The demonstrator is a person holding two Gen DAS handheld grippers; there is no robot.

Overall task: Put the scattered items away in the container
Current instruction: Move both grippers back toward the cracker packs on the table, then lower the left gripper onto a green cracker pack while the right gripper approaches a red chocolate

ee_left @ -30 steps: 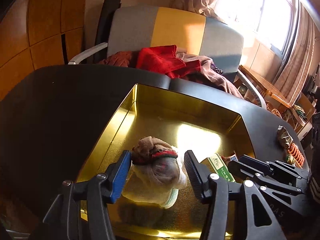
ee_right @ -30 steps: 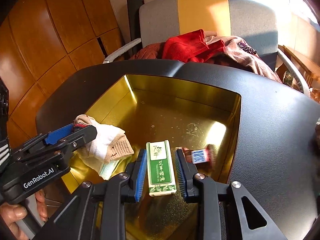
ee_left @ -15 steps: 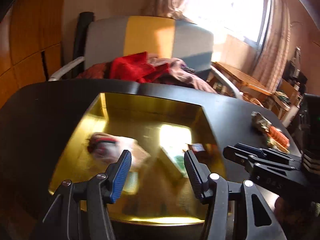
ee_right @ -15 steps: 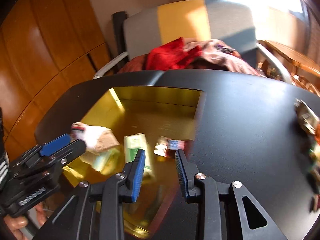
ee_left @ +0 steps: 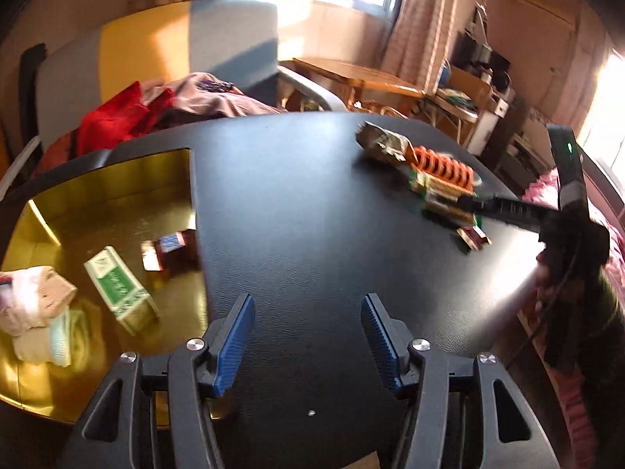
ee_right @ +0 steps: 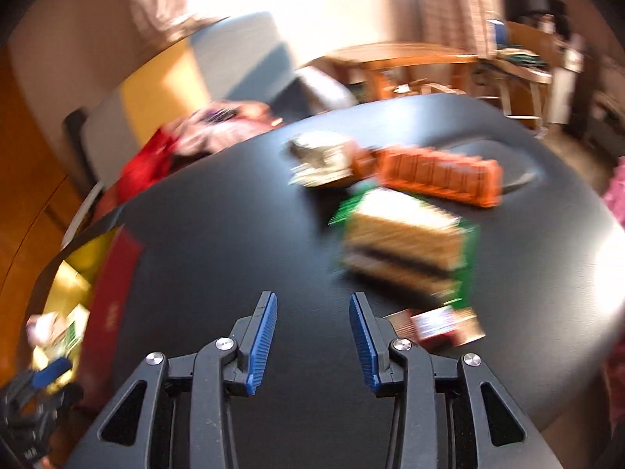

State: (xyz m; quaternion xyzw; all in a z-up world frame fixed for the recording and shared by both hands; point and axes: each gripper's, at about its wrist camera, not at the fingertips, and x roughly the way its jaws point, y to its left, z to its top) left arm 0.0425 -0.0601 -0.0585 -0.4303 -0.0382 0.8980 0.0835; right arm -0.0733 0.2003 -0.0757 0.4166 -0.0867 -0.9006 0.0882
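On the left wrist camera I see my left gripper (ee_left: 306, 346) spread wide and empty above the black table (ee_left: 312, 211). The gold tin (ee_left: 117, 183) sits at the left, holding a green box (ee_left: 119, 287), a sock (ee_left: 33, 306) and a small red packet (ee_left: 168, 248). On the right wrist camera, blurred, my right gripper (ee_right: 312, 342) is also wide apart, gripping nothing; an orange box (ee_right: 437, 178), a tan packet (ee_right: 406, 240) and a small red packet (ee_right: 441, 324) lie ahead on the table.

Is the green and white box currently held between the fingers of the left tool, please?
No, the green and white box lies loose inside the gold container, while the left tool is open over the black table.
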